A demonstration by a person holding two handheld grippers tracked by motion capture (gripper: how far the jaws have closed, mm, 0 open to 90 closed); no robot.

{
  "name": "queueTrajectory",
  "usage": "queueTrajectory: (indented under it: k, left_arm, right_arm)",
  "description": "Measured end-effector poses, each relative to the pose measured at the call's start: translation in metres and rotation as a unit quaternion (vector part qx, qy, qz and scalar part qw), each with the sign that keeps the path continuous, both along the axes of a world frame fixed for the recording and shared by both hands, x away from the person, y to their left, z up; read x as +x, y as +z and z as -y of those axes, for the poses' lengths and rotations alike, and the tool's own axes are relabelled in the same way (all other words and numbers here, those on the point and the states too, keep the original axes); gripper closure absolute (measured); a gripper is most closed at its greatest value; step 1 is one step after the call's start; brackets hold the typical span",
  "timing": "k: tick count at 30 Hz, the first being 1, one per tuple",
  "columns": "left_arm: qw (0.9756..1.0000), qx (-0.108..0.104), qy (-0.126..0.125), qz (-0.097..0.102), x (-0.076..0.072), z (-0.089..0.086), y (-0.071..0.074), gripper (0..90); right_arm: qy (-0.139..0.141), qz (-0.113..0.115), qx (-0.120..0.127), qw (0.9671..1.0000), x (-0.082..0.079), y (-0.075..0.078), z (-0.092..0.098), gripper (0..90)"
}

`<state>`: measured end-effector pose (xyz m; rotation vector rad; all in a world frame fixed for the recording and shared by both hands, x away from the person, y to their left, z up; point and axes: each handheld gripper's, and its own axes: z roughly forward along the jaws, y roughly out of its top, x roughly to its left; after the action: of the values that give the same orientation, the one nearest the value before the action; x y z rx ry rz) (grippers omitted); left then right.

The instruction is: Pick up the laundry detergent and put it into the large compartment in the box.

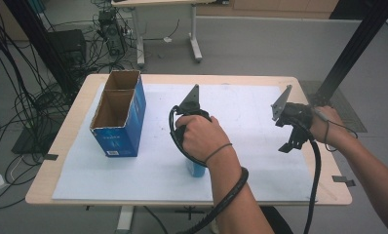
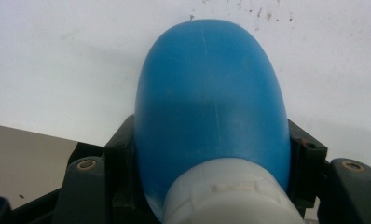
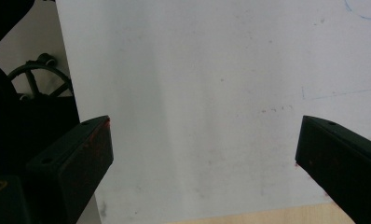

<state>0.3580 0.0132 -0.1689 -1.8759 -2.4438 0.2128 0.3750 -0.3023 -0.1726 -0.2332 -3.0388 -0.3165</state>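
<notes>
Two black two-jaw grippers, left (image 1: 184, 127) and right (image 1: 290, 141), each topped by a grey three-cornered plate and trailing thick black cable; a thin dark band (image 1: 218, 151) circles the left wrist.

My workspace is evenly, softly lit with faint shadows on the white sheet (image 1: 260, 112), while the blue bottle (image 2: 211, 107) I hold looks slightly blurred up close.

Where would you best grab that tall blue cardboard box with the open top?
Probably by one long side wall of the blue cardboard box, coming down from above: its top is open with a divider, so one jaw could slip inside a compartment and the other outside.
</notes>
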Motion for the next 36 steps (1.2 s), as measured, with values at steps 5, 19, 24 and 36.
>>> queueTrajectory:
  k: [5,19,24,36]
  left_arm:
    - [1.0000,0.001,-0.001,0.000,-0.0002,0.0005,0.0003,36.6]
    - [1.0000,0.002,-0.003,-0.001,0.0001,0.0013,0.0002,36.6]
    - [1.0000,0.002,-0.003,0.000,-0.0005,0.0017,0.0005,36.6]
    - [1.0000,0.001,-0.005,-0.001,-0.0006,0.0010,0.0004,36.7]
  right_arm:
    - [-0.001,0.001,-0.001,1.0000,-0.0005,0.0006,0.0004,3.9]
    - [-0.001,0.006,-0.002,1.0000,-0.0023,0.0028,-0.0004,4.0]
    - [-0.001,0.004,-0.004,1.0000,-0.0024,0.0031,-0.0029,4.0]
    - [0.000,0.006,-0.005,1.0000,-0.0027,0.0026,-0.0049,4.0]
